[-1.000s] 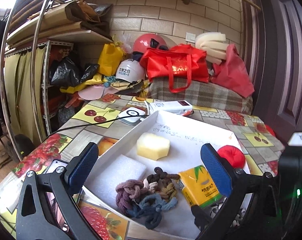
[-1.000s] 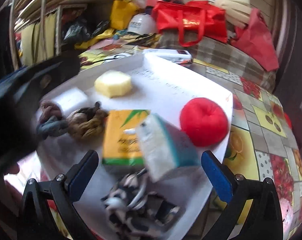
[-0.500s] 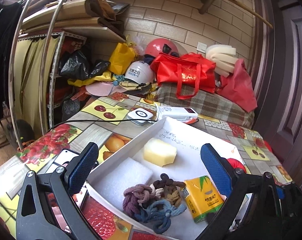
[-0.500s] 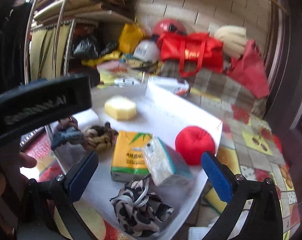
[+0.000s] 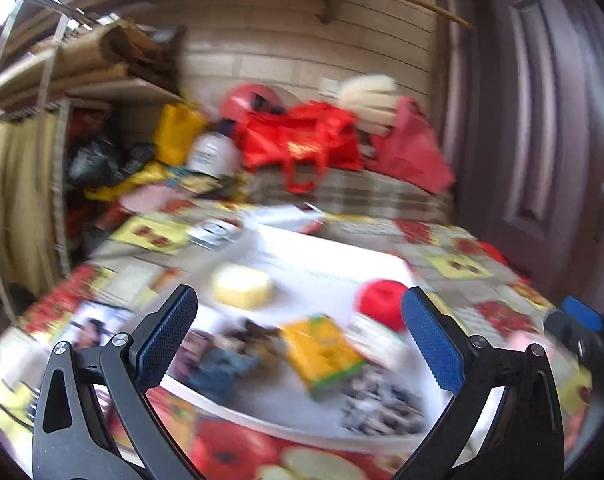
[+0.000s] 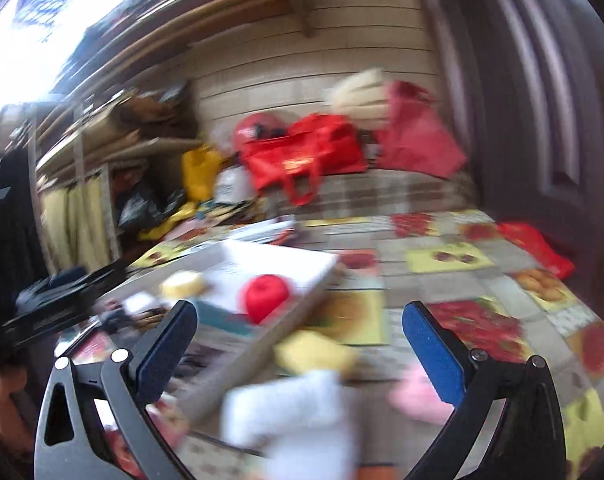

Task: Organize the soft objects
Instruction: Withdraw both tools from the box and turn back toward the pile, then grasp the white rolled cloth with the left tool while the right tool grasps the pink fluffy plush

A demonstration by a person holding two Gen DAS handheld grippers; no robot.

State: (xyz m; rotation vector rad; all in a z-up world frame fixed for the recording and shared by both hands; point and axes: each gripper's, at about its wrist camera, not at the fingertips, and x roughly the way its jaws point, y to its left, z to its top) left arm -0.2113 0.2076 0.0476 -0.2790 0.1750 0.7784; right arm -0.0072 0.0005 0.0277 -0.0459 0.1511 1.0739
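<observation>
A white tray [image 5: 342,254] on the fruit-print table holds a yellow sponge [image 5: 242,286], a red ball [image 5: 380,304], a yellow tissue pack [image 5: 322,354], knotted ropes [image 5: 226,356] and a black-and-white cloth [image 5: 382,408]. My left gripper [image 5: 298,340] is open and empty above the tray's near edge. My right gripper [image 6: 300,352] is open and empty, to the right of the tray [image 6: 286,260]. Below it lie a white soft thing [image 6: 294,412], a pink one [image 6: 418,396] and a yellow one [image 6: 318,354]. Both views are blurred.
Red bags [image 5: 302,144], helmets and a yellow bag [image 5: 178,132] pile at the table's far end. A shelf rack [image 5: 30,184] stands left and a dark door [image 5: 542,120] right. The left gripper's body [image 6: 54,304] shows in the right wrist view.
Both grippers have pulled back and swung right. The right gripper has left the tray and now looks over the table beside it. Nothing was grasped.
</observation>
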